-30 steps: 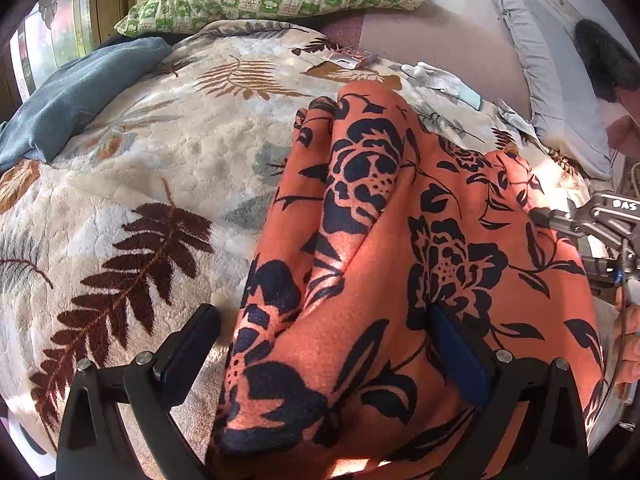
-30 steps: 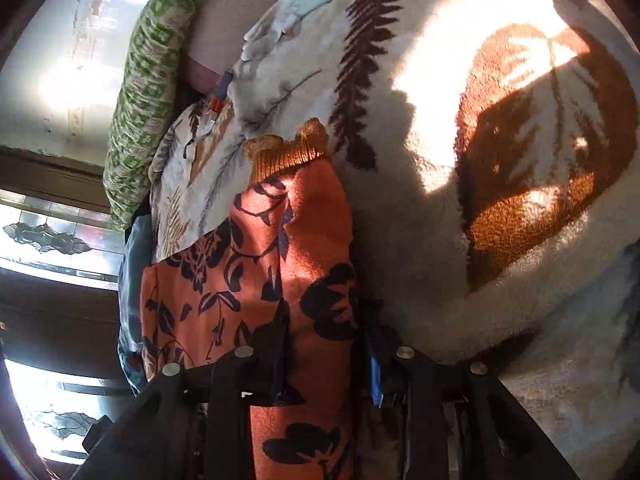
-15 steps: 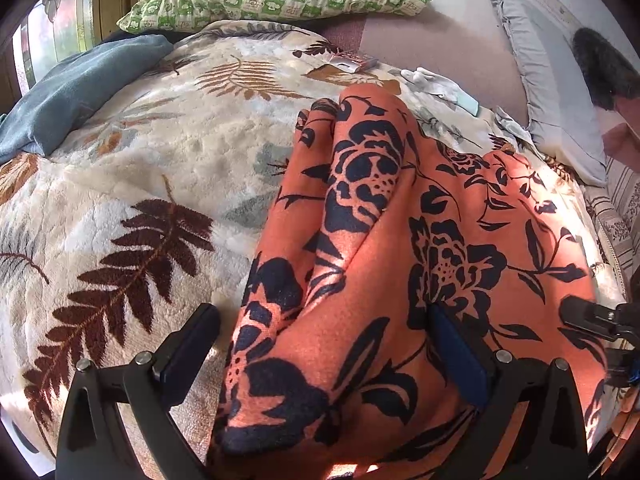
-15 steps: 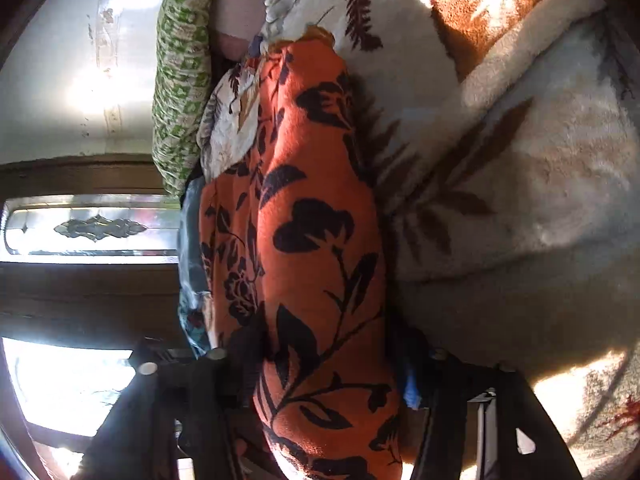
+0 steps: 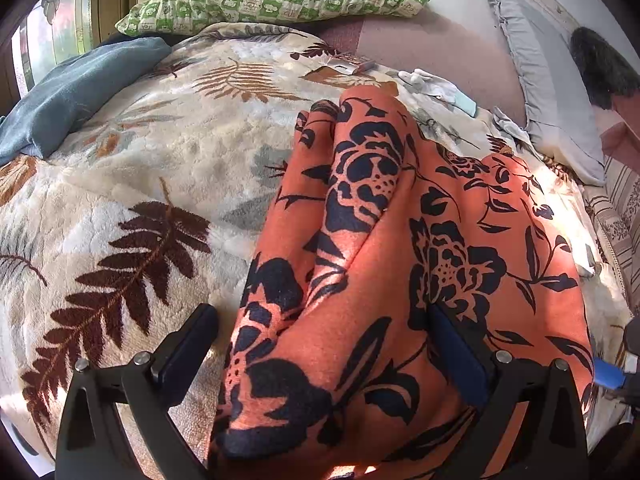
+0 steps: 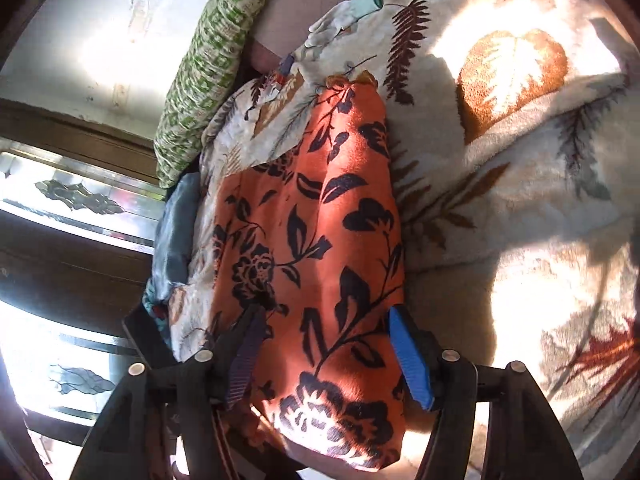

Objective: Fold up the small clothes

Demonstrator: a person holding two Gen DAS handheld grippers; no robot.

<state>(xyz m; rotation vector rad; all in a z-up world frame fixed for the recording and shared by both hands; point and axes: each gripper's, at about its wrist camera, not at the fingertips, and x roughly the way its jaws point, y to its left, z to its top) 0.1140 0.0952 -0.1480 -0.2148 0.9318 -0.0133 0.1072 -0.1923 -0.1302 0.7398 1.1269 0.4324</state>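
An orange garment with a black flower print (image 5: 384, 264) lies folded lengthwise on a cream leaf-print blanket (image 5: 152, 184). My left gripper (image 5: 320, 344) is open, its fingers wide apart, with the near end of the garment bunched between them. In the right wrist view the same garment (image 6: 312, 232) runs away from me. My right gripper (image 6: 324, 344) is open, its blue-padded fingers (image 6: 408, 356) on either side of the garment's end. The right gripper's tip shows at the right edge of the left wrist view (image 5: 616, 372).
A green checked pillow (image 5: 276, 0) lies at the head of the bed. A blue cloth (image 5: 76, 88) lies at the far left. A grey pillow (image 5: 548, 92) is at the right. White gloves (image 5: 436, 84) and a small packet (image 5: 348, 66) lie beyond the garment.
My right gripper has opened; it was shut on the garment's edge a second ago. It has swung round and down to the garment's near end. My left gripper has stayed open and still.
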